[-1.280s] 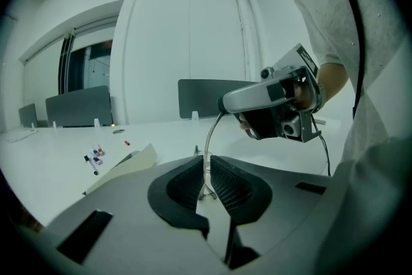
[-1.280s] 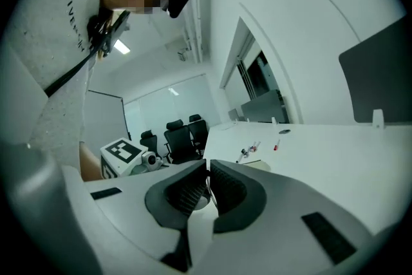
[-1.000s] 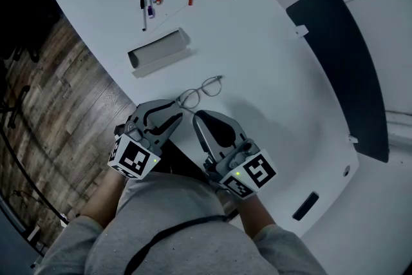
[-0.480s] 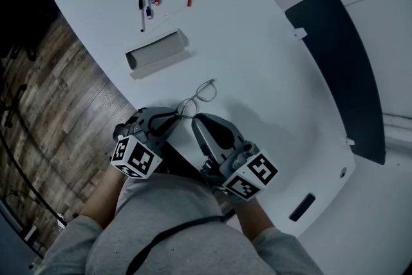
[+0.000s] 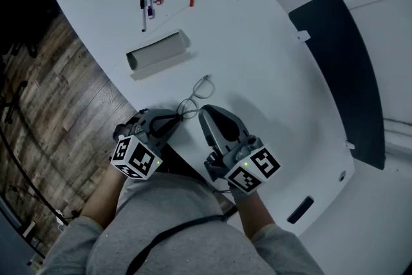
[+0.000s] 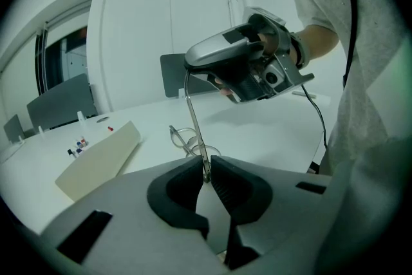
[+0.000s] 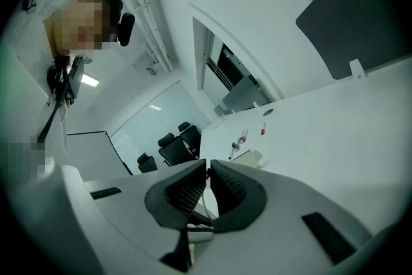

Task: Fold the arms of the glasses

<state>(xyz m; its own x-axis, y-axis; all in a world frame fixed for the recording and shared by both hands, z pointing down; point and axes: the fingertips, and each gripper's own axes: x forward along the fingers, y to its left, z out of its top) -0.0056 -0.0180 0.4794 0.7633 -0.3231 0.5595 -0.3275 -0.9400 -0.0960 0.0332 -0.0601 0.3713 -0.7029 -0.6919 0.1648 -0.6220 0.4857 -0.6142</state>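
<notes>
Glasses [image 5: 193, 98] are coming nearer vs. prior frame; L gripper [image 5: 175, 119] jaws are closing on arm [image 6: 195, 125].
R gripper [image 5: 206, 113] is pinching same arm; fold is starting.

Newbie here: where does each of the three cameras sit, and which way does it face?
Head view: on the person's head, facing steeply down at the white table, glasses, left gripper, right gripper; forearms and shirt show.
Left gripper view: rides the left gripper, facing along its jaws, closing on a glasses arm; right gripper and shirt show.
Right gripper view: rides the right gripper, facing across the table toward office chairs; person at left.
Shared: head and left gripper views both show the grey case.
</notes>
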